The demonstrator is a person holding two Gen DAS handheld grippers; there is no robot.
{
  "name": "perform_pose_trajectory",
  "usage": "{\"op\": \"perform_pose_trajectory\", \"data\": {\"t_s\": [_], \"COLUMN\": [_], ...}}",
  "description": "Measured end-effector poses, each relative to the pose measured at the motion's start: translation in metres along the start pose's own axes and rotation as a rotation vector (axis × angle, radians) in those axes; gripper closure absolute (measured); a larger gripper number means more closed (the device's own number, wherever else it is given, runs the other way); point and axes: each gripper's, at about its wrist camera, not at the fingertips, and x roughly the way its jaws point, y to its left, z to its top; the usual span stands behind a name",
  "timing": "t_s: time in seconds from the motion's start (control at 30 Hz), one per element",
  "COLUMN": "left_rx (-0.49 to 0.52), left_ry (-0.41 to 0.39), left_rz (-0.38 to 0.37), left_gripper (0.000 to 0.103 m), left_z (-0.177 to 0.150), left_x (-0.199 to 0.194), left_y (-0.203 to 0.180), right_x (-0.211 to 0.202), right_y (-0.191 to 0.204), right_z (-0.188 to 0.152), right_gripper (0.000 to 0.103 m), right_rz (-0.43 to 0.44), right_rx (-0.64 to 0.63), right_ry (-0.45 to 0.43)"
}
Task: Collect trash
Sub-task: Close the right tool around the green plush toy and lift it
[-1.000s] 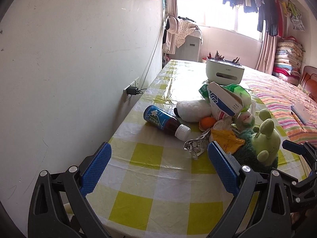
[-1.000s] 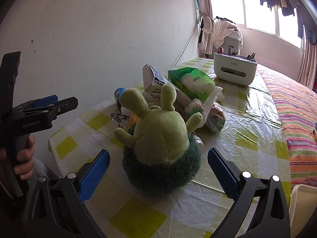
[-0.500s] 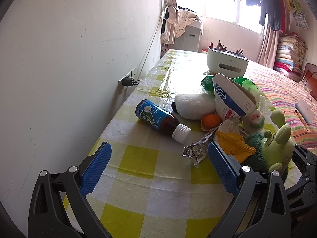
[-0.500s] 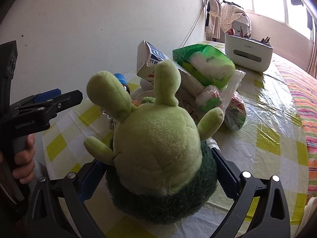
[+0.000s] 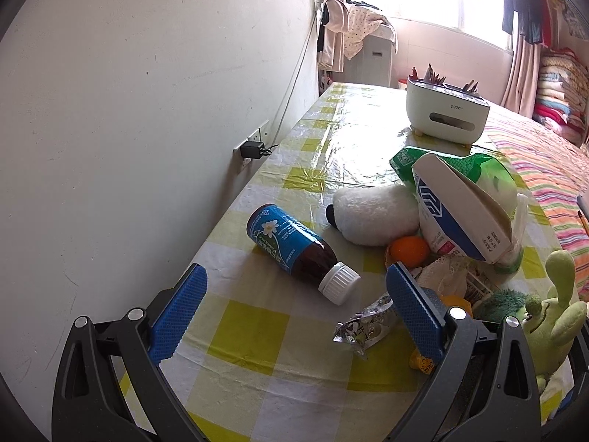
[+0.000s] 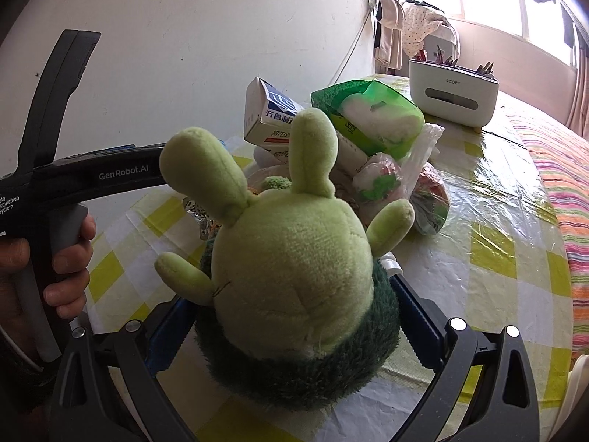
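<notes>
Yellow-checked tablecloth (image 5: pixel 257 335) under a litter heap: a brown bottle (image 5: pixel 299 250) with blue label and white cap lies sideways between the spread left gripper (image 5: pixel 294 305) fingers. The right gripper (image 6: pixel 294 316) straddles a green plush toy (image 6: pixel 291 280), pads at its furry base.

Bottle (image 5: pixel 294 246) left of plush toy (image 6: pixel 294 269); organizer (image 5: pixel 447 114) behind.

The left gripper (image 5: pixel 294 294), black-framed with blue ribbed pads, is held low over the table with its jaws spread wide and empty. The right gripper (image 6: pixel 294 316) is set either side of a green plush toy (image 6: pixel 294 258); contact cannot be confirmed. A hand (image 6: pixel 55 258) is wrapped around the left gripper's handle.
</notes>
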Motion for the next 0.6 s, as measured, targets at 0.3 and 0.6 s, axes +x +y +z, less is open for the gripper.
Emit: {"op": "perform_pose_trajectory", "data": {"t_s": [0.3, 0.6], "left_rx": [-0.013, 0.026], "left_ry": [-0.011, -0.068], "left_rz": [0.005, -0.03], "left_gripper": [0.007, 0.007], "left_z": [-0.002, -0.01], "left_x": [-0.001, -0.02], "left_y": [0.003, -0.005], "right_x": [-0.025, -0.065], "right_y": [0.01, 0.0], "right_z": [-0.003, -0.014], "right_gripper": [0.006, 0.006], "right_rz": [-0.08, -0.221], "right_rx": [-0.067, -0.02], "right_ry": [-0.106, -0.211]}}
